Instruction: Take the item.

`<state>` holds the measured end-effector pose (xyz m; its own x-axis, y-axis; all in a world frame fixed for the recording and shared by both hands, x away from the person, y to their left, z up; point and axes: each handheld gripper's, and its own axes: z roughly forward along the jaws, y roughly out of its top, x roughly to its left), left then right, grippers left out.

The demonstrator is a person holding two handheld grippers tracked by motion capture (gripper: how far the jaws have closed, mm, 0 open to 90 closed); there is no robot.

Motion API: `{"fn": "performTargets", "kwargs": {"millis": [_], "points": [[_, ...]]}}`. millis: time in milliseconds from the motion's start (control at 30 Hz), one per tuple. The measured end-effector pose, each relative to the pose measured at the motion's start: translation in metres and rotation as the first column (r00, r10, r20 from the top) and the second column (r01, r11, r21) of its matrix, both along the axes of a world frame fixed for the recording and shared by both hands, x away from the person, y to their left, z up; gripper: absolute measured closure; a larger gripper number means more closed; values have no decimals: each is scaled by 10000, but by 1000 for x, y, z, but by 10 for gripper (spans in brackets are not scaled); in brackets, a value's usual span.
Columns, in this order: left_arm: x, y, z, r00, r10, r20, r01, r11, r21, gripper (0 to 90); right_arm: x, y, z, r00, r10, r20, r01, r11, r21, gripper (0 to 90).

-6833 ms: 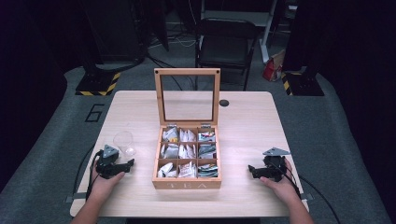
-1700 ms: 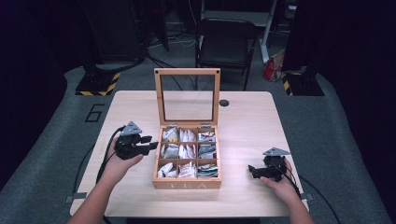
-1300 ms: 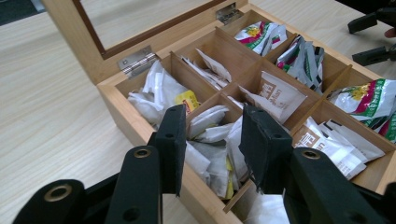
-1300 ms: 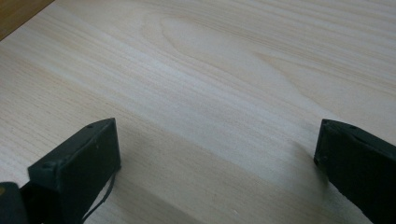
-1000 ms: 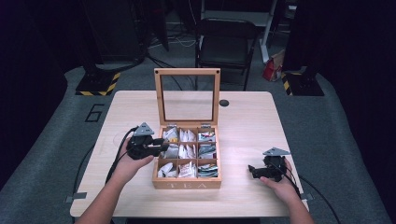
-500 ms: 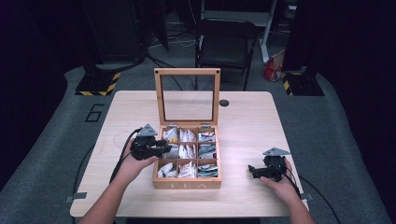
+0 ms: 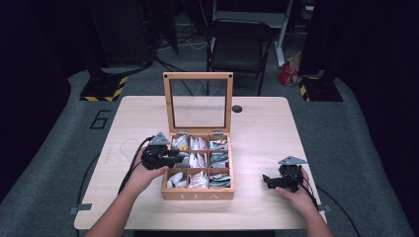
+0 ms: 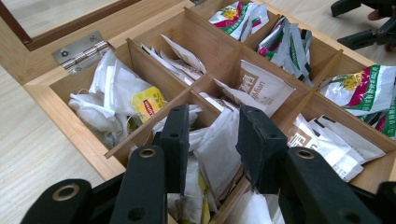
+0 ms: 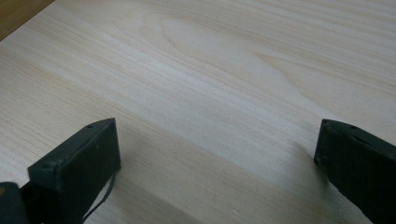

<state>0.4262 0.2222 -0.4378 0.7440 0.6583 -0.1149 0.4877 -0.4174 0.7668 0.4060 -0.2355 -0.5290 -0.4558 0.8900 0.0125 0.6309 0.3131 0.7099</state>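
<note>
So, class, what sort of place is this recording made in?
Probably a lab or studio set up for recording: a lone wooden table on grey floor, dark surroundings, stands with hazard-striped bases, and a folding chair behind.

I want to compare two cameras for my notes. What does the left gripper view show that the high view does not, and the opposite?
Left gripper view alone: fine detail, such as the metal hinge, a yellow tag on a tea bag, and a white tea bag standing between the left gripper's parted jaws.

High view alone: the whole table, the upright glass lid, the chair behind, and both forearms.

Both: the wooden tea box with its compartments, and the right gripper, resting apart from the box.
</note>
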Motion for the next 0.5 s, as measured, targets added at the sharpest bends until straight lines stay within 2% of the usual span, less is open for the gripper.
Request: {"fn": "performTargets", "kwargs": {"millis": [233, 267, 367, 500], "points": [[2, -3, -3, 9999, -40, -132, 40, 10000, 43, 642, 0, 0, 0, 10000, -3, 0, 3, 10000, 1, 0], [3, -2, -3, 9999, -111, -118, 113, 9998, 148, 642, 0, 0, 0, 10000, -4, 7, 4, 10000, 2, 0], [4, -3, -4, 9998, -58, -203, 58, 10000, 17, 665, 0, 0, 0, 10000, -8, 20, 8, 10000, 7, 0], [3, -4, -5, 9993, -224, -299, 221, 9997, -101, 718, 0, 0, 0, 10000, -1, -2, 1, 10000, 0, 0]]}}
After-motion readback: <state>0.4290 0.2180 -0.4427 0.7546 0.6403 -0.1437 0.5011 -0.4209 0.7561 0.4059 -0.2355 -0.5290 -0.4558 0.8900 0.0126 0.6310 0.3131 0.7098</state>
